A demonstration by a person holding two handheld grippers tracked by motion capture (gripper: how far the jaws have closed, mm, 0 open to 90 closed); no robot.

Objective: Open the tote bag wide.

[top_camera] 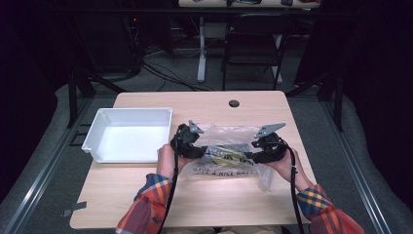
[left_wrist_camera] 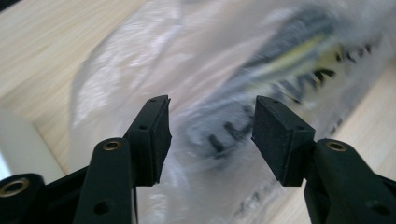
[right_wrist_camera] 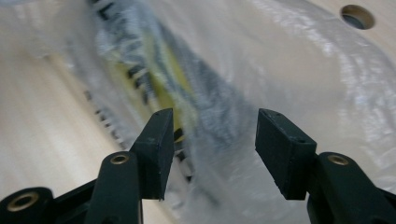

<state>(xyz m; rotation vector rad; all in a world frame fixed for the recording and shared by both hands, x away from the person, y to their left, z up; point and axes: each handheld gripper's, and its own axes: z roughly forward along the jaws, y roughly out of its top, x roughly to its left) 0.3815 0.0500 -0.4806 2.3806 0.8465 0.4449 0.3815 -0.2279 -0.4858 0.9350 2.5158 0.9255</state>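
A clear plastic bag (top_camera: 229, 156) with black lettering lies on the wooden table (top_camera: 195, 105) with a grey and yellow item (top_camera: 225, 153) inside it. My left gripper (top_camera: 198, 150) hovers at the bag's left end, my right gripper (top_camera: 249, 155) at its right end, each pointing inward. In the left gripper view my left gripper (left_wrist_camera: 211, 135) stands open, the blurred bag (left_wrist_camera: 196, 70) beyond its pads. Over in the right gripper view my right gripper (right_wrist_camera: 214, 144) is open too, with the bag (right_wrist_camera: 289, 70) and the yellow item (right_wrist_camera: 163, 70) behind the gap. Neither pair of pads presses on the plastic.
A white plastic bin (top_camera: 127, 134) stands on the table left of the bag, close to my left hand. A round cable hole (top_camera: 234, 103) sits near the table's far edge. A dark folding chair (top_camera: 254, 44) stands on the floor beyond the table.
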